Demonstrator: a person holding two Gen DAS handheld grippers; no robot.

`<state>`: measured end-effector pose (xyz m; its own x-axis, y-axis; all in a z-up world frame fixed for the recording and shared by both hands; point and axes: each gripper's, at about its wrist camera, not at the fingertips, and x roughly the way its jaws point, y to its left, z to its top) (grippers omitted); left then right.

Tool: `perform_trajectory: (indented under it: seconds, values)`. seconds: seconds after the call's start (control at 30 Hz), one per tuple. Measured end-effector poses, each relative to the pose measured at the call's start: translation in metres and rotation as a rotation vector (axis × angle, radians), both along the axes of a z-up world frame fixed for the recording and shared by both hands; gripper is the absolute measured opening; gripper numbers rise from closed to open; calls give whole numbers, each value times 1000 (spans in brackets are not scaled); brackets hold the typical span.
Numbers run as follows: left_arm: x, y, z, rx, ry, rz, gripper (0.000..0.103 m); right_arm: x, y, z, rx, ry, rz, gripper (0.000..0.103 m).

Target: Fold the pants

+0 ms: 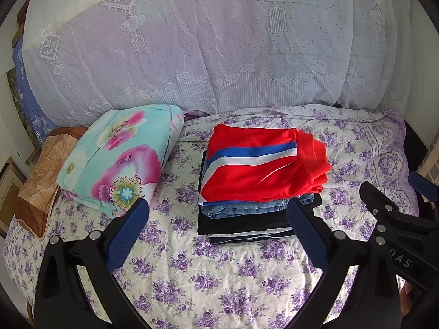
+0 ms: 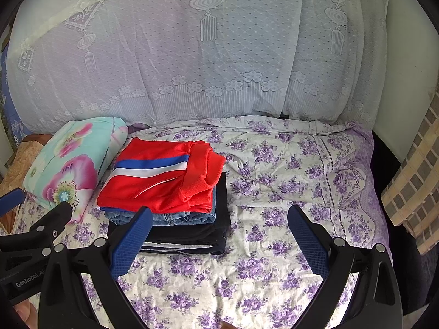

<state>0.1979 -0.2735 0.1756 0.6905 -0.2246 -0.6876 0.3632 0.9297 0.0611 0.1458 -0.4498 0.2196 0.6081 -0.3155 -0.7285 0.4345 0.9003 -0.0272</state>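
Sitting on the flowery bed sheet (image 1: 219, 279) is a neat pile of folded clothes. On top are the red pants (image 1: 260, 170), which have a blue and a white stripe. Under them are blue jeans (image 1: 247, 208), then something black (image 1: 241, 223), and a few thin layers at the very bottom that are too squashed to tell apart.

Next to the pile, on its left, is a folded quilt (image 1: 120, 159) with big pink flowers. It is near the pile but not touching it. Past the quilt is a brown pillow (image 1: 41, 181). Behind everything hangs a white lace curtain (image 1: 219, 41).

The left gripper (image 1: 218, 209) is wide open and holds nothing. Its blue fingers (image 1: 126, 235) hover over the sheet in front of the pile. The right gripper (image 2: 219, 216) is wide open too, with nothing in it. One of its blue fingers (image 2: 131, 241) covers a bit of the pile's front edge in the right wrist view, but I cannot tell if it touches.

The left wrist view shows part of the other gripper at its right edge. The right wrist view shows the left gripper at its left edge, and only this view shows a checked cloth (image 2: 411, 175) hanging at the far right side of the bed.
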Motion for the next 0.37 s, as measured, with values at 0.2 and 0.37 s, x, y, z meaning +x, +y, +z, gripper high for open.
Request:
perform_trajectory:
  seconds: [0.2, 0.37]
  values:
    - [0, -1, 1, 6, 6, -11, 98, -2, -1, 0, 0, 0, -3, 99]
    - [1, 1, 1, -10, 35, -16, 98, -1, -1, 0, -2, -1, -1, 99]
